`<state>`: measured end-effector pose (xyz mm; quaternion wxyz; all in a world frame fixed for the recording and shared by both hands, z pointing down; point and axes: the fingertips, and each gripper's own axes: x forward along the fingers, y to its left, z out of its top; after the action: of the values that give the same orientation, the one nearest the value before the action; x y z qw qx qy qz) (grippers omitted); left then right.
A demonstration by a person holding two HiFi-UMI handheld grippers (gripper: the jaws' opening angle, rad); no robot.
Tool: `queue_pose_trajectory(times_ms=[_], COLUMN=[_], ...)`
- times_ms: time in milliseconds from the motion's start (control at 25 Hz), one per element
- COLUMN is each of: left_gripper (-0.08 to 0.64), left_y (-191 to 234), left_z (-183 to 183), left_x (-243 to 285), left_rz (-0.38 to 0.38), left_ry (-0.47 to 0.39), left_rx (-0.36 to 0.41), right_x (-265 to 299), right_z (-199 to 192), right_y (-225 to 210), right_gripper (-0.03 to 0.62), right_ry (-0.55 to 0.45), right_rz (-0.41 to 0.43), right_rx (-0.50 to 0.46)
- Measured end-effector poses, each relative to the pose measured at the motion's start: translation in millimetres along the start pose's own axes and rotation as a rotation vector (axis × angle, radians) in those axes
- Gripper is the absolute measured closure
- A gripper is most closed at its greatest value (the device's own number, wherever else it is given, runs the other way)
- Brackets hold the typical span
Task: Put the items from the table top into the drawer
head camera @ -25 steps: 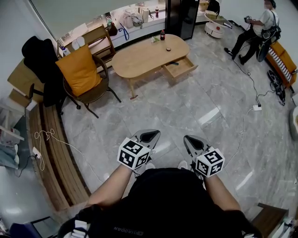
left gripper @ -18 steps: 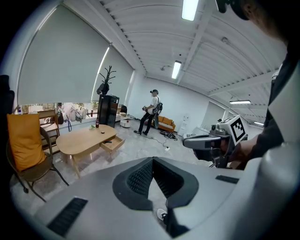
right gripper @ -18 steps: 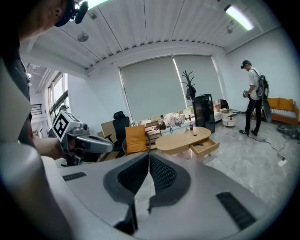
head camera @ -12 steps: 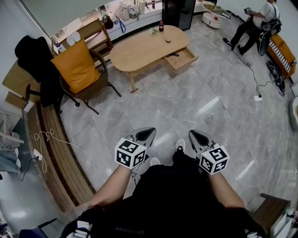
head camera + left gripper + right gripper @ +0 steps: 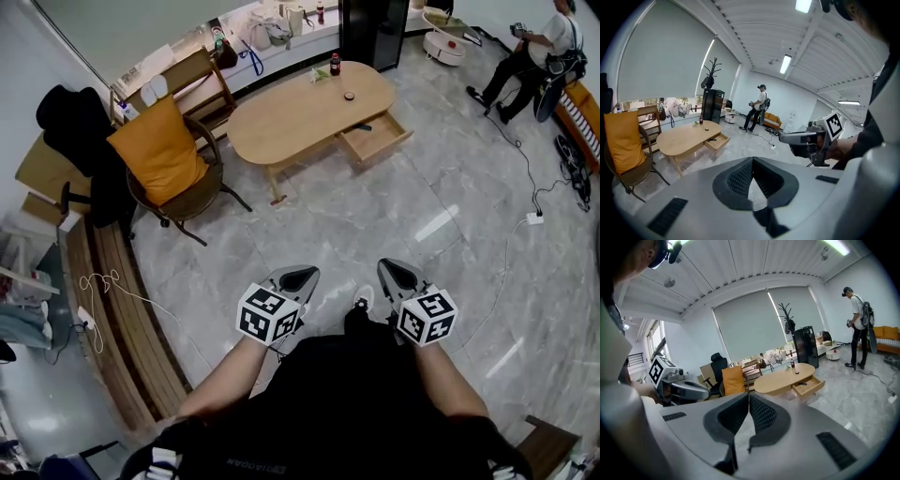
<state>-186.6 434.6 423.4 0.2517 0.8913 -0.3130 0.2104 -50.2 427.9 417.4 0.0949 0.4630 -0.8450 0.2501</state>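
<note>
1. The drawer stands pulled open on the table, upper middle of the head view; what it holds is too small to tell.
2. A bottle and a small dark item sit on the table's upper right end, so the moving looks not yet begun.
3. The left hand-held gripper and right hand-held gripper, low in the frame and well apart from the table, have their jaws pressed together, empty.

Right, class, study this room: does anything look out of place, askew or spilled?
Nothing looks spilled or broken. The drawer of the wooden table stands pulled open. A white cord lies in loose loops on the wooden strip at left, and a power strip sits out on the tiled floor.
</note>
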Motion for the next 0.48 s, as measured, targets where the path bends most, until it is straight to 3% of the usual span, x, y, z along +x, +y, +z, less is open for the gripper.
queue_pose_trajectory(times_ms=[320,480], left_gripper=[0.560,0.560], left_y=[9,12], left_z=[101,125], left_x=[106,152], left_rz=[0.003,0.014], left_ry=[-0.063,-0.053], left_rx=[0.023,0.041], right_x=[36,47], right_z=[70,81], right_y=[-103,-153], right_gripper=[0.588,0.588], right_ry=[-0.015,0.009], right_rz=[0.074,0.076], right_rx=[-0.029,-0.054])
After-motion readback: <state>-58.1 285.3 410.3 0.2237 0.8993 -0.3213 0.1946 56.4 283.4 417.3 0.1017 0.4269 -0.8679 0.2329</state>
